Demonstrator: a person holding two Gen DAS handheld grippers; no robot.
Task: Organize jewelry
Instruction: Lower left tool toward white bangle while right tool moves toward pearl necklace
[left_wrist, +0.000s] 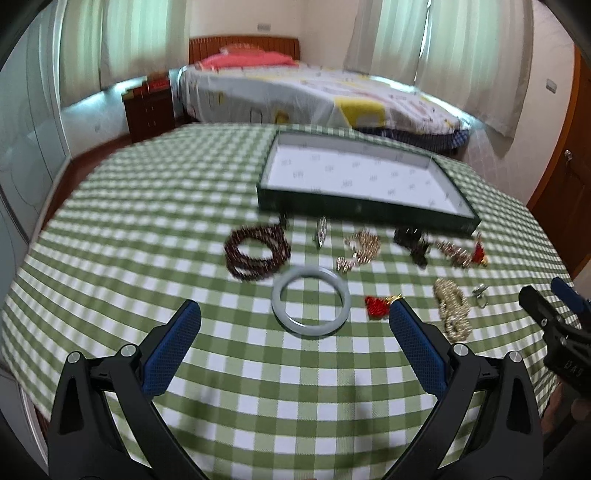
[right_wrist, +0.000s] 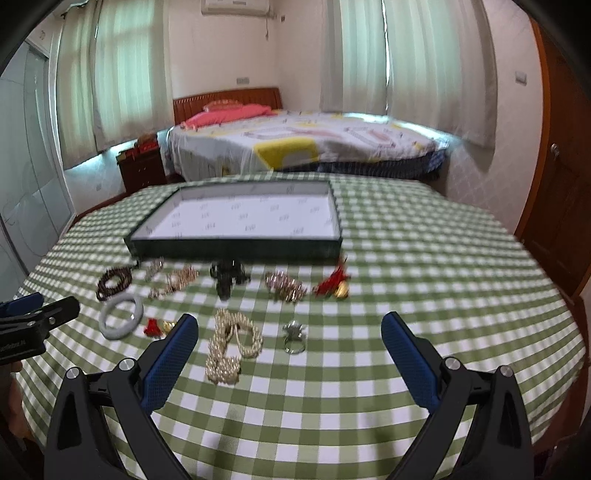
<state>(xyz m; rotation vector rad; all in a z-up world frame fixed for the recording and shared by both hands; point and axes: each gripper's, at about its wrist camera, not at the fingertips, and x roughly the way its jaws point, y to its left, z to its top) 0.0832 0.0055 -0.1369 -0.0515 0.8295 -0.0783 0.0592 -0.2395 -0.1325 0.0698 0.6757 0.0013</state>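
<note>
A table covered in a green-and-white checked cloth (right_wrist: 406, 258) fills the lower part of both views. Toward its far side sits a shallow rectangular tray (right_wrist: 236, 248) with dark green walls and a white lining printed with small repeated marks; nothing lies inside it.

The jewelry is spread on the cloth in front of the tray's near wall. Largest is a coiled strand of dark reddish-brown beads (left_wrist: 258, 251), lying at the left end of the spread. Just nearer the camera lies a smooth, pale grey-green bangle (left_wrist: 311, 306), flat on the cloth. A cream pearl strand (right_wrist: 231, 349) is bunched in loose loops, and a gold-toned bracelet (right_wrist: 285, 286) lies beyond it, near the tray. A black beaded piece (right_wrist: 226, 278) sits just before the tray's wall. A pale gold chain piece (left_wrist: 360, 249) lies between the brown beads and the black piece. A red tasselled charm with a gold part (right_wrist: 330, 286) lies by the tray's right corner, and a smaller red and gold one (left_wrist: 378, 304) lies beside the bangle. Smallest is a silver ring (right_wrist: 294, 336) with a raised top, just right of the pearls.

The left gripper (left_wrist: 295, 317) hovers over the cloth with its jaws spread wide, the bangle seen between its blue pads. The right gripper (right_wrist: 290, 332) is likewise wide apart and empty, framing the pearls and ring.
</note>
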